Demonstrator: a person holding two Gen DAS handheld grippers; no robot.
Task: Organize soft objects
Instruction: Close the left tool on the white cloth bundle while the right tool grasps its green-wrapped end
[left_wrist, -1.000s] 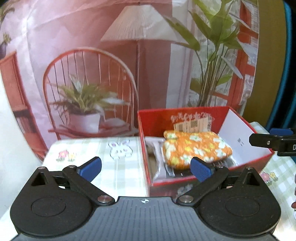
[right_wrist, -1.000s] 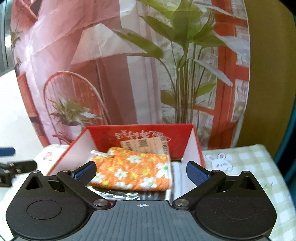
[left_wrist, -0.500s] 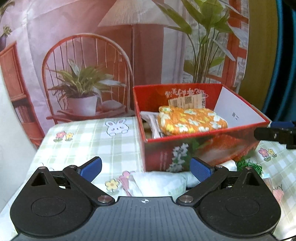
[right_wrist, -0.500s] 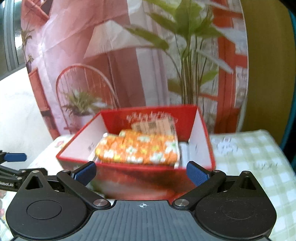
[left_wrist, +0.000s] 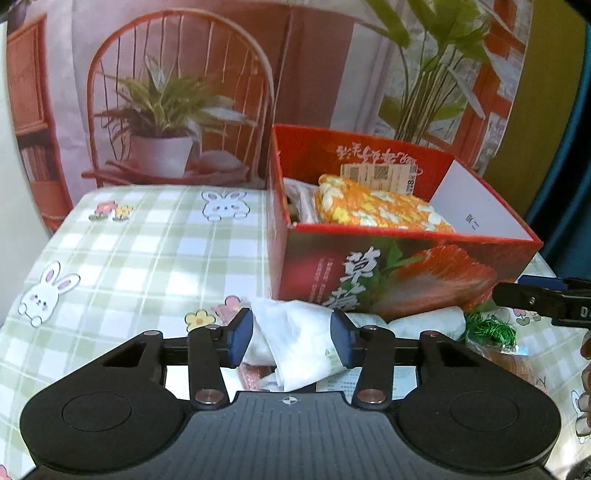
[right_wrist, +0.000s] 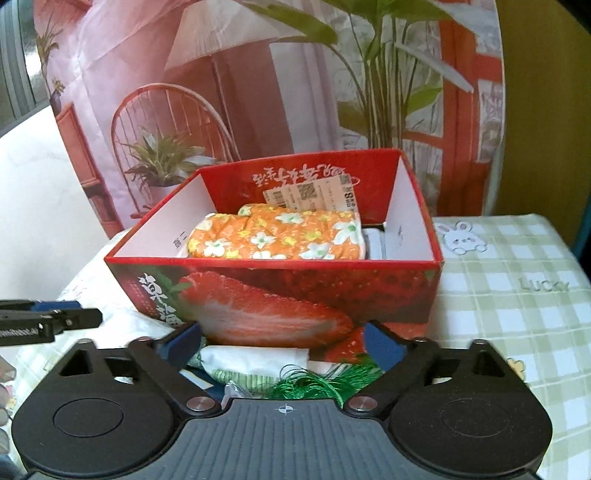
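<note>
Pick-up step in hand. Left gripper (left_wrist: 291, 341), jaws closing, straddles the white soft pack (left_wrist: 295, 343) on the table before the red box (left_wrist: 406, 269); contact unclear. Right gripper (right_wrist: 282, 345), closing, brackets the green tinsel (right_wrist: 314, 384), not yet pinching. Next: firm grips, lift over the box's front wall.

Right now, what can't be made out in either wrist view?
- Left wrist: the left gripper is closing around the white packet, whose near end its body hides.
- Right wrist: the green tinsel is half hidden by the closing right gripper.
- Both: the orange floral bundle covers the box floor.
</note>
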